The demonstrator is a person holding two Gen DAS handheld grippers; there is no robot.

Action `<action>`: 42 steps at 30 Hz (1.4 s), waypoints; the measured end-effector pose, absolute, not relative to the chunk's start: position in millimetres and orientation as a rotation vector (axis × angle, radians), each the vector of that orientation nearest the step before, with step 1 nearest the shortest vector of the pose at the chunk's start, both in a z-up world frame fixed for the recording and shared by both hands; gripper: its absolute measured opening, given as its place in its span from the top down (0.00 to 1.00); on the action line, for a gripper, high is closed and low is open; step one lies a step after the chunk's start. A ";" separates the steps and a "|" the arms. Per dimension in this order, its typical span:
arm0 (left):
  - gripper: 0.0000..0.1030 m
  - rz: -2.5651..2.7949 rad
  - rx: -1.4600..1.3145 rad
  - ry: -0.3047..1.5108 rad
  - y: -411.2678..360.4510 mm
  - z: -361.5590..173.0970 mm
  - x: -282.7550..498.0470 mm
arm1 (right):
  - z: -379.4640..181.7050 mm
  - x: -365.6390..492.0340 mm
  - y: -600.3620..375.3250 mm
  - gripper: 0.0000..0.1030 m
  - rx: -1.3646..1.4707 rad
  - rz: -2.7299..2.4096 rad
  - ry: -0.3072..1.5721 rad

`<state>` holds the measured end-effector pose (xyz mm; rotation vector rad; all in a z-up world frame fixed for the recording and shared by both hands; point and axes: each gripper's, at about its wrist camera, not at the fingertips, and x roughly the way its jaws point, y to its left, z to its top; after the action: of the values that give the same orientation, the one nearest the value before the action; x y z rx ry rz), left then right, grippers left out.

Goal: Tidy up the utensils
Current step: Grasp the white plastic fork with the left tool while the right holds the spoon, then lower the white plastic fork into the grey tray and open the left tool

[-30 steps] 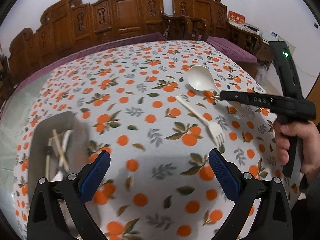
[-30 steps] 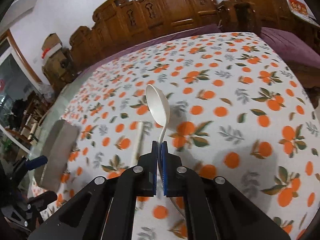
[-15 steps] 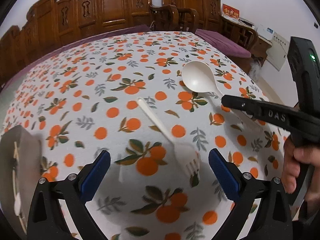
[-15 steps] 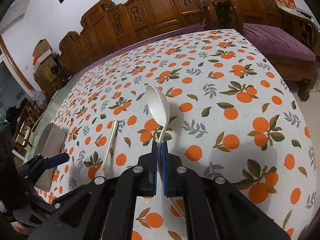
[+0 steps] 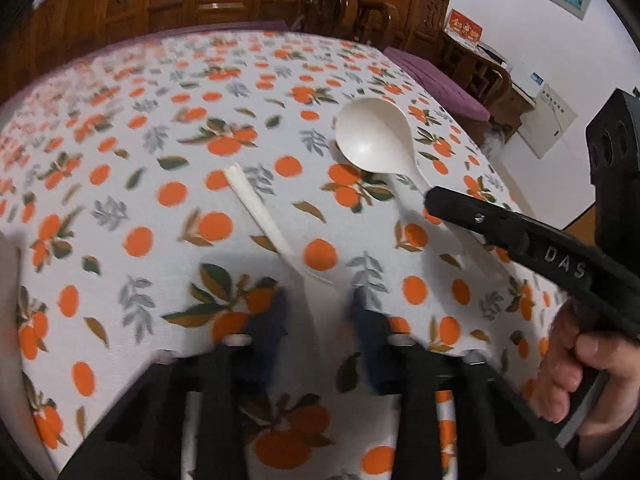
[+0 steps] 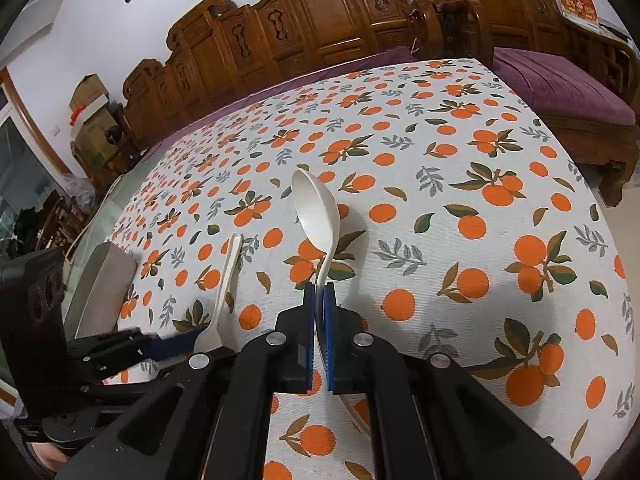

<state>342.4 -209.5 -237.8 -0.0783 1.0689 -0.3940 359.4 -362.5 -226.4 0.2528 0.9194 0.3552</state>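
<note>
A white spoon (image 5: 374, 144) is held by its handle in my shut right gripper (image 6: 320, 292), bowl up over the orange-print tablecloth (image 6: 460, 184); it also shows in the right wrist view (image 6: 316, 208). A white plastic fork (image 5: 264, 216) lies on the cloth, tines toward me. My left gripper (image 5: 316, 312) straddles the fork's tine end, its blue pads (image 5: 272, 320) blurred and a narrow gap apart. The fork (image 6: 224, 280) and the left gripper (image 6: 176, 346) also show in the right wrist view.
A grey utensil tray (image 6: 104, 280) stands at the table's left edge. Carved wooden chairs (image 6: 320, 28) line the far side, with a purple cushioned bench (image 6: 560, 92) at the right. The right gripper's black arm (image 5: 520, 240) crosses the left wrist view.
My left gripper has moved right and down onto the fork's tine end and its jaws have narrowed from wide open. The right gripper keeps hold of the spoon, shifted slightly.
</note>
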 end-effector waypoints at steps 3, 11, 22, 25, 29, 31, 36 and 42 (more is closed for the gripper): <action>0.96 -0.382 -0.059 1.074 -211.3 -234.8 341.8 | -226.0 359.7 -361.0 0.95 0.251 0.357 0.920; 0.97 -0.361 0.018 1.013 -199.1 -211.5 329.1 | -221.7 355.8 -347.2 0.95 0.227 0.377 0.916; 0.97 -0.332 0.067 0.983 -165.3 -181.4 310.5 | -214.6 339.6 -322.6 0.95 0.199 0.400 0.910; 0.97 -0.322 0.071 0.977 -155.1 -174.5 305.6 | -212.8 334.9 -316.4 0.95 0.201 0.408 0.909; 0.97 -0.306 0.079 0.967 -141.5 -165.8 298.5 | -211.9 330.5 -304.1 0.95 0.190 0.423 0.914; 0.97 -0.298 0.082 0.965 -134.2 -163.0 295.7 | -211.1 327.7 -295.1 0.95 0.177 0.435 0.916; 0.97 -0.273 0.086 0.967 -111.3 -159.0 288.5 | -207.9 319.2 -269.4 0.95 0.133 0.474 0.918; 0.97 -0.238 0.085 0.977 -82.4 -158.4 281.2 | -199.3 305.3 -244.5 0.95 0.091 0.516 0.904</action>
<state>281.2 -82.4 -158.4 0.0850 0.9774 -0.2378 305.3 -244.5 -199.3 0.0907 0.9037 0.5157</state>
